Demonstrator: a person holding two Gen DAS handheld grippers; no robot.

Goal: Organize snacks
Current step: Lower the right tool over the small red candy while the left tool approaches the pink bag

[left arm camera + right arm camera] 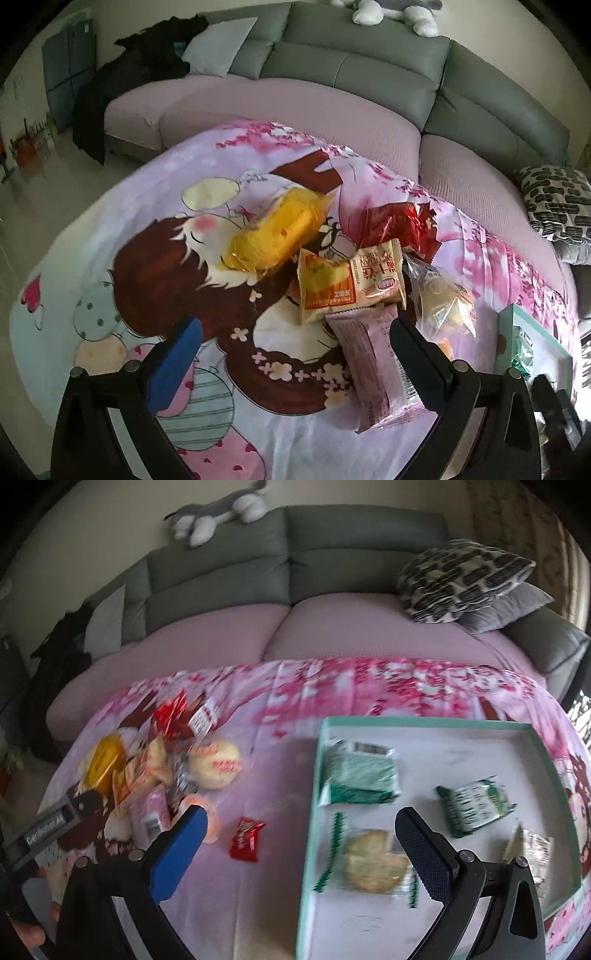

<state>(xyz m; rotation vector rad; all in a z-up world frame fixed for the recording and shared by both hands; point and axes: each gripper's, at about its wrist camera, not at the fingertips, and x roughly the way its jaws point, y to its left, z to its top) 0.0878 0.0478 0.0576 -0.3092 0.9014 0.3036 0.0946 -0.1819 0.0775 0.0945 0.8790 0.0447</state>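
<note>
A pile of snack packets lies on the cartoon-print cloth (pixel 155 236): a yellow pack (pixel 273 229), an orange-and-white pack (pixel 347 280), a red pack (pixel 399 225), a clear bag of pastries (pixel 443 299) and a pink wafer pack (pixel 373 365). My left gripper (pixel 295 339) is open just above the cloth, its right finger beside the pink pack. My right gripper (pixel 299 834) is open and empty over the left rim of the teal tray (pixel 424 723). The tray holds green packs (pixel 360 777) (pixel 476 805) and a clear cracker pack (pixel 369 860). A small red candy (pixel 245 838) lies on the cloth.
A grey sofa with a pink seat cover (pixel 295 99) runs behind the table. A patterned cushion (pixel 461 579) sits at its right end. The left gripper shows in the right wrist view (pixel 70 808) beside the snack pile (pixel 166 771). The tray's corner shows in the left wrist view (pixel 532 343).
</note>
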